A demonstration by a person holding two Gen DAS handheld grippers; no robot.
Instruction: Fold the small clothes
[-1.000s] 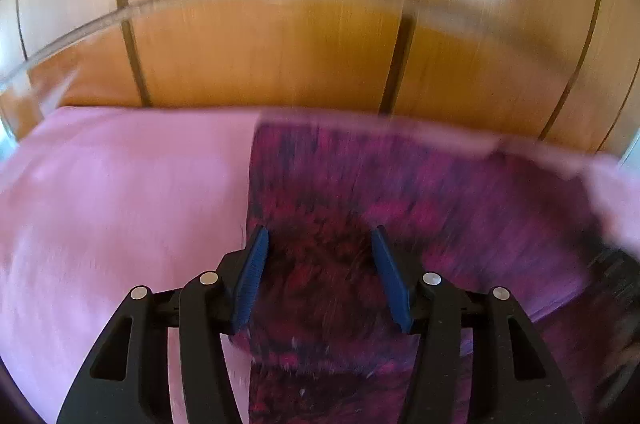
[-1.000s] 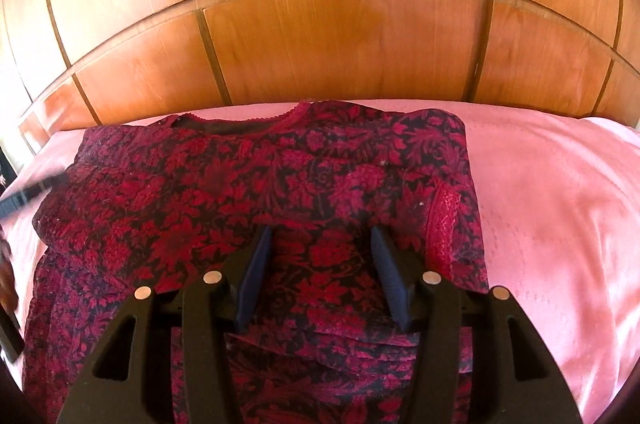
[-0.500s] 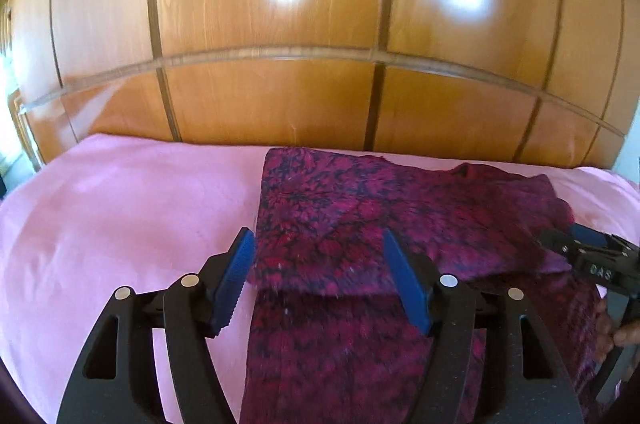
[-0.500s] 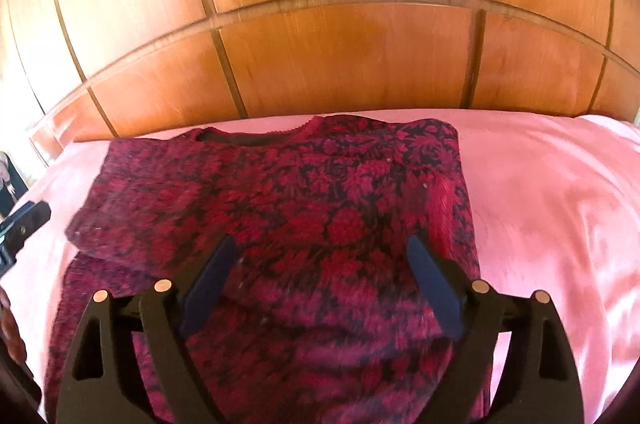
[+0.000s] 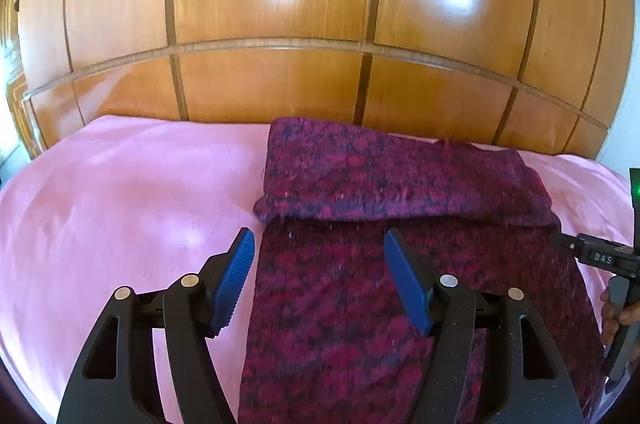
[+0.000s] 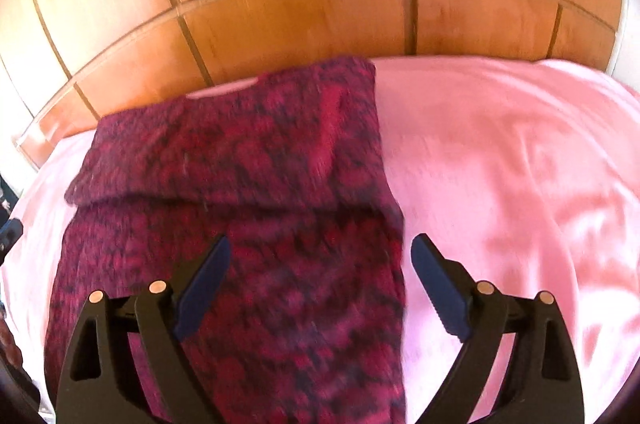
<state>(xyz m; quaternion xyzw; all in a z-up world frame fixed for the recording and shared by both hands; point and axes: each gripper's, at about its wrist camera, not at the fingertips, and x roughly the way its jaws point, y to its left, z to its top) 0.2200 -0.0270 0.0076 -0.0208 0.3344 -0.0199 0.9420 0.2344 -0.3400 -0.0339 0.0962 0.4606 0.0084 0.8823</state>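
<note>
Through the left wrist camera, my left tool (image 5: pixel 320 278) hangs wide apart and empty above the near-left edge of the red-and-black patterned garment (image 5: pixel 400 264), which lies on the pink bedsheet (image 5: pixel 120 204) with its far end doubled back toward me, below the wooden headboard (image 5: pixel 280 84). Through the right wrist camera, my right tool (image 6: pixel 320 288) gapes wide too, holding nothing, over the garment's right edge (image 6: pixel 394 264). The cloth looks soft, light and limp; I judge the near corners the best place to pinch.
</note>
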